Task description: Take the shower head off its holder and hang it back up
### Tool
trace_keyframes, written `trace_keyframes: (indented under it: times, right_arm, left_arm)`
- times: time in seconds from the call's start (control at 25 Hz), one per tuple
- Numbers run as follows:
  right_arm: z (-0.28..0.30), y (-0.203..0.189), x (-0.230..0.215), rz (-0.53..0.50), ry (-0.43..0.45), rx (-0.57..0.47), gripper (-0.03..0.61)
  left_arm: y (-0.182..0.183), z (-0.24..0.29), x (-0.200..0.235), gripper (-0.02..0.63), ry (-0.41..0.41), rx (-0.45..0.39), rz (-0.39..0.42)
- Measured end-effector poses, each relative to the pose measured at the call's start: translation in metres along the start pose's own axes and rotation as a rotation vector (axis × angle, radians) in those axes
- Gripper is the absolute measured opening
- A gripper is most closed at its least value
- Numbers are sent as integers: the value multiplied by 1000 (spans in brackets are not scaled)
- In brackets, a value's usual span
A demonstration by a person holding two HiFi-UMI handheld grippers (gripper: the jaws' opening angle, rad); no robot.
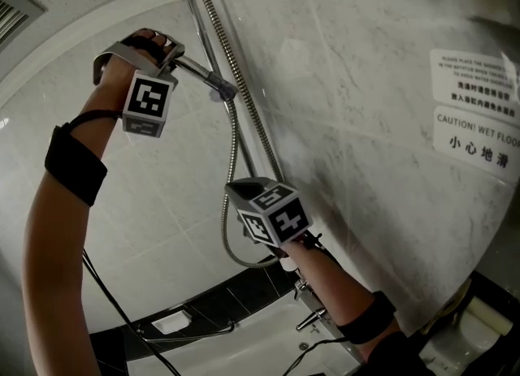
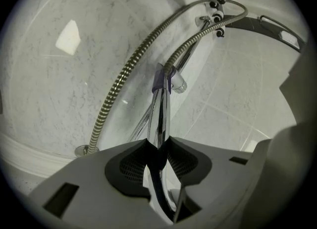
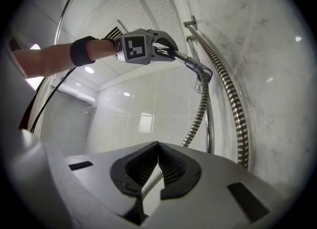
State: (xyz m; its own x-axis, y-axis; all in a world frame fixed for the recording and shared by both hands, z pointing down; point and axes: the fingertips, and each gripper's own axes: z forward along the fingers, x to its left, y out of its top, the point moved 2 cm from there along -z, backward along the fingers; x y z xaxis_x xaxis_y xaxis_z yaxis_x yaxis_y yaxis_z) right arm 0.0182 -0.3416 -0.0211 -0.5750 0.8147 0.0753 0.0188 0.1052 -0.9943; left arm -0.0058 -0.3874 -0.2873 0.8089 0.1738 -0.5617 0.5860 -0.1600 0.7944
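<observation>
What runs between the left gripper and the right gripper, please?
The metal hose: in the head view it drops from the shower head held in the left gripper down to the right gripper, which is closed on it.

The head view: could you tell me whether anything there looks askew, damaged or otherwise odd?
Nothing looks damaged or spilled. The chrome shower head handle juts sideways from the chrome wall rail, clamped in the left gripper, and its ribbed metal hose hangs in a loose loop; whether it is hooked on there is unclear.
</observation>
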Motion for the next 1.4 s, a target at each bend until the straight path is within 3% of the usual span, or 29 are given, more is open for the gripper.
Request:
trace_keyframes:
  times: [0.16, 0.24, 0.36, 0.44, 0.56, 0.72, 0.8, 0.92, 1.2, 1.4]
  right_arm:
    - [5, 2, 5, -17, 10, 0, 23]
    - [10, 2, 8, -18, 19, -1, 23]
    - [22, 10, 17, 17, 58, -17, 23]
    - [29, 19, 29, 60, 88, -43, 23]
    - [34, 27, 58, 66, 110, -70, 23]
    - [38, 31, 96, 33, 142, -75, 23]
    - [36, 30, 111, 11, 144, -75, 23]
    - [32, 26, 128, 3, 148, -75, 23]
    - [21, 3, 133, 43, 131, -65, 23]
    - [18, -35, 145, 46, 134, -13, 23]
  left_arm:
    - [-5, 4, 1, 115, -31, -15, -15]
    - [-55, 1, 4, 117, -38, 68, -61]
    - [-164, -37, 6, 114, -8, 246, -3]
    - [-185, -73, -1, 115, -28, 276, 13]
    - [-188, -112, -30, 115, -48, 288, 6]
    - [-183, -158, -86, 114, -156, 290, -135]
    - [-186, -171, -113, 115, -177, 296, -170]
    - [-176, -197, -148, 115, -222, 296, -297]
    - [-145, -237, -226, 115, -295, 311, -520]
    - [-111, -270, -303, 115, -385, 324, -683]
